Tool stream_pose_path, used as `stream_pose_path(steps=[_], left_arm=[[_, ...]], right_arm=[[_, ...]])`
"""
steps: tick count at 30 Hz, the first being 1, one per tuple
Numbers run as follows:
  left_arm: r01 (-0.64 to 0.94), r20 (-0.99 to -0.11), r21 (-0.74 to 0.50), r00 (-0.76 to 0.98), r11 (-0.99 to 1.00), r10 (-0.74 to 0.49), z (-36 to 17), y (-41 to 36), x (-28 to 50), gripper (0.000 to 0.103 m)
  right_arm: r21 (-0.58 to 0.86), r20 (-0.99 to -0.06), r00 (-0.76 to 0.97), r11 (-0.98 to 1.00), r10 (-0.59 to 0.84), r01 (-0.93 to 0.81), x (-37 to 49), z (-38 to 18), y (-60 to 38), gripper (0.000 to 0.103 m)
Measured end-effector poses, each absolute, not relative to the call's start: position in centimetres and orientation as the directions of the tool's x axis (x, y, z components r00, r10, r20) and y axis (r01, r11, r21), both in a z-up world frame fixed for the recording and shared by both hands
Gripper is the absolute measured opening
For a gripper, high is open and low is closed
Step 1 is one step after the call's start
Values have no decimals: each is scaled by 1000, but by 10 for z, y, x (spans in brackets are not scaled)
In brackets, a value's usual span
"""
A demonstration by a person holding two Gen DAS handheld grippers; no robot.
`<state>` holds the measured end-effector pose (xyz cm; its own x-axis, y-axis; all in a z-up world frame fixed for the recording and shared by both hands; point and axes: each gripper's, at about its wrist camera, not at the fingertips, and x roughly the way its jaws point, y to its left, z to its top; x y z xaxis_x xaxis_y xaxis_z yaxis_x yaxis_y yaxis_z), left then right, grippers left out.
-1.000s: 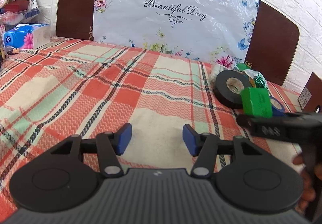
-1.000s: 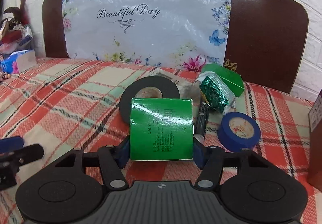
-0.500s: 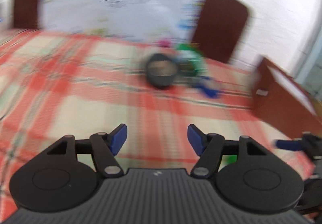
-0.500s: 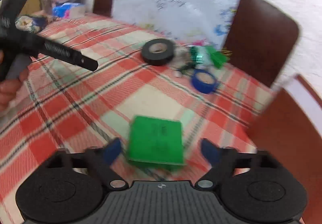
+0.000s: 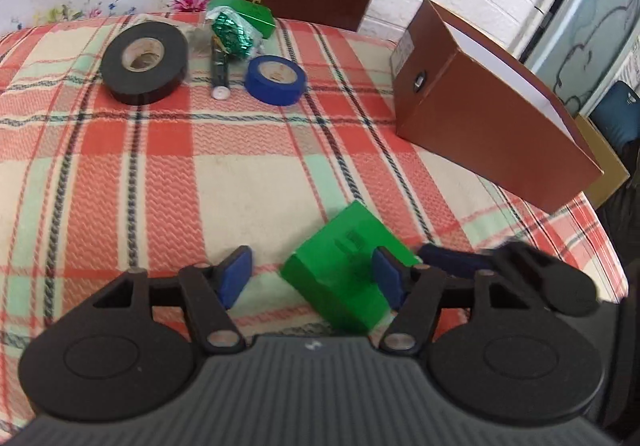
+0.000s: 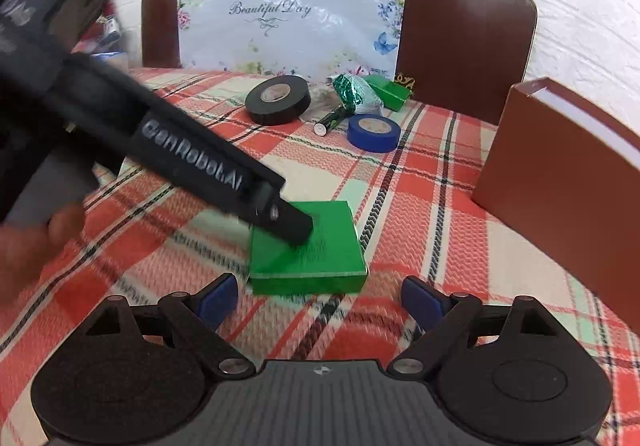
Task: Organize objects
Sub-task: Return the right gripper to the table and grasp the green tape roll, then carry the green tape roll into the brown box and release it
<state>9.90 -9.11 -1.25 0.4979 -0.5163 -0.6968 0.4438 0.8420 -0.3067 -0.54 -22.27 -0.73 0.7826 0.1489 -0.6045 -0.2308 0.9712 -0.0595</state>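
Observation:
A flat green box (image 5: 344,270) (image 6: 306,250) lies on the plaid cloth near the front. My left gripper (image 5: 314,278) is open, its jaws around the box's left part, its right pad over the box. My right gripper (image 6: 318,296) is open and empty just behind the box. In the right wrist view the left gripper's body (image 6: 180,161) reaches in from the left over the box. A black tape roll (image 5: 144,61), a battery (image 5: 220,73), a blue tape roll (image 5: 275,79), a green foil packet (image 5: 232,33) and a second green box (image 5: 244,13) lie at the far side.
A brown box (image 5: 480,109) (image 6: 560,173) stands at the right, close to the flat green box. Two brown chair backs (image 6: 464,33) and a flowered plastic sheet (image 6: 288,21) stand behind the table. The table's right edge (image 5: 608,238) is near.
My right gripper carried the green box from the far pile to the front, opened and set it on the cloth. My left gripper swung right and came over the box.

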Motion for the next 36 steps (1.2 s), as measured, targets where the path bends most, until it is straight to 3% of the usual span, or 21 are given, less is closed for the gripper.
stream_pose_path(steps=[2,7,13,17,21,22,23,27,30,36], left_arm=[[443,-697,-306,498,843,-515,-9,-96,98,49],[465,-668,-304,518,832,-534,31,-111,100,39],[586,-550,-234,578,775,-603,103,-174,106,38],[648,-512,-208,566,733,-646,124,-228,118,39],[669,-513,-205,549,715,-660,118,-277,133,39],[661,-521,-191,558,726,-646,113,-287,136,44],[650,-533,-173,570,740,-625,106,-295,139,54],[608,-583,-140,587,781,-562,84,-300,147,55],[606,-558,-144,604,782,-570,84,-282,139,56],[577,-469,-103,690,810,-551,100,-237,117,56]], right_arm=[[-1,-596,777,968,201,-250,1,-7,-225,59],[-3,-534,826,976,181,-216,-7,1,-231,58],[-77,-342,939,994,48,-79,-17,50,-264,58],[-75,-273,961,997,-37,16,-12,80,-310,58],[-59,-263,956,992,-127,115,-1,88,-353,59],[-49,-269,951,988,-152,144,3,86,-364,59],[-34,-284,943,985,-173,170,8,82,-374,62],[38,-369,908,973,-198,227,26,64,-405,74],[107,-351,919,968,-179,229,16,60,-414,74],[96,-335,928,974,-163,205,13,67,-404,73]])
